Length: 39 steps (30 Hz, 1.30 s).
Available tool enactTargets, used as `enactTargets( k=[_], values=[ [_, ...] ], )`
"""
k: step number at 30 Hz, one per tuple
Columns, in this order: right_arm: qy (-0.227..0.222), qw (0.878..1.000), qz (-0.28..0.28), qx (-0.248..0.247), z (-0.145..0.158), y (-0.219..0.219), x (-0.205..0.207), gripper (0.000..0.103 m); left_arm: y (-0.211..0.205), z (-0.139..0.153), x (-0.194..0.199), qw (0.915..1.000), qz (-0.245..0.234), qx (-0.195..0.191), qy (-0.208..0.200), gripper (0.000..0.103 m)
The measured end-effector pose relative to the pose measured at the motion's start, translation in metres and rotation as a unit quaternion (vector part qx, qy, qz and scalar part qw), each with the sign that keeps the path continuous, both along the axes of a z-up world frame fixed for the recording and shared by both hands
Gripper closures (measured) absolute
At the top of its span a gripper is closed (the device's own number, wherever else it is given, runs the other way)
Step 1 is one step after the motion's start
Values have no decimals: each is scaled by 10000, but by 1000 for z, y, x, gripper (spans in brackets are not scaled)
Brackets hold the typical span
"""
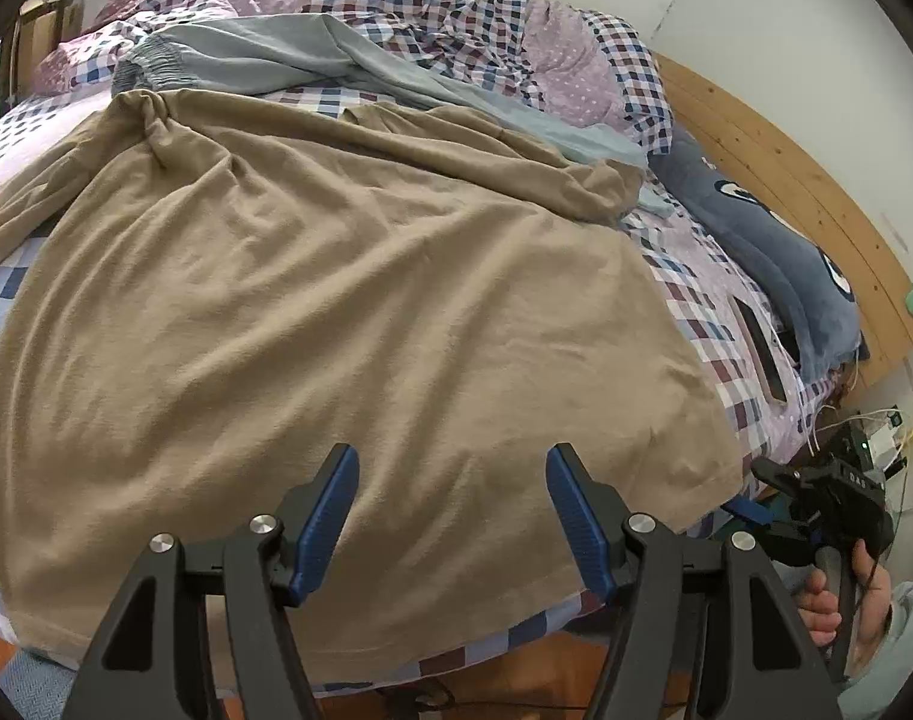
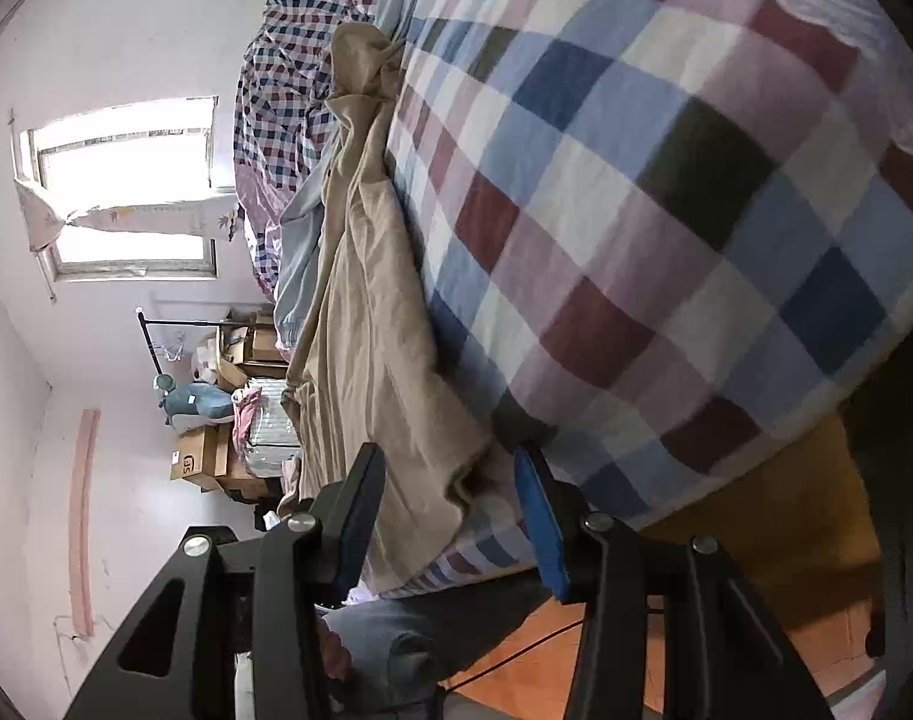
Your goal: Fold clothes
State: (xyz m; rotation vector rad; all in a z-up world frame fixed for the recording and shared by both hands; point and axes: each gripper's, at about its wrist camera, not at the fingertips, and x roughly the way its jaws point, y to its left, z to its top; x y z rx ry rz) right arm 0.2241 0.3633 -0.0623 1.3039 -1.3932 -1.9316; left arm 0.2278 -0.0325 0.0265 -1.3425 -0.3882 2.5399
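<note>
Large tan cotton garment (image 1: 336, 312): spread wrinkled over checked bedsheet (image 1: 702, 300) | left gripper (image 1: 450, 516): fingers spread, above near hem | right gripper (image 2: 450, 516): fingers spread, straddling garment's corner, not pinching.

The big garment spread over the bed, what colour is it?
Plain tan; the large tan garment shows best in the left wrist view.

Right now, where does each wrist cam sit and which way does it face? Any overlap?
Left wrist: above the bed's near edge, looking across the tan garment; shows the open left gripper and, at right, a hand holding the right gripper.
Right wrist: rolled sideways at the bed corner, facing along the checked sheet; shows the open right gripper.
Shared: tan garment, checked sheet.
</note>
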Motion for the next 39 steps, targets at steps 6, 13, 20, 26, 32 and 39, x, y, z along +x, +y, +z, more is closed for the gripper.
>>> enactTargets(
  k=[6, 13, 20, 26, 32, 39],
  values=[
    [1732, 9570, 928, 2135, 73, -69, 2, 54, 10, 3, 0, 9963, -465, 721, 94, 34],
    [2725, 8483, 2364, 3876, 77, -171, 33, 54, 28, 0, -9, 9813, -985, 1652, -63, 34],
    [2723, 8170, 2913, 4165, 62, -173, 47, 54, 58, -1, -15, 9684, -1593, 1917, -84, 34],
    [2482, 8648, 2351, 3677, 83, -94, 45, 55, 94, 6, -10, 9689, -2083, 1318, 230, 34],
    [1563, 9478, -108, 2779, 77, 34, 37, 51, 152, 19, 15, 9559, -2747, -10, 1040, 34],
    [1118, 9603, -615, 2481, 64, 61, 33, 51, 218, -6, 36, 9214, -3174, -1579, 1593, 42]
  ],
)
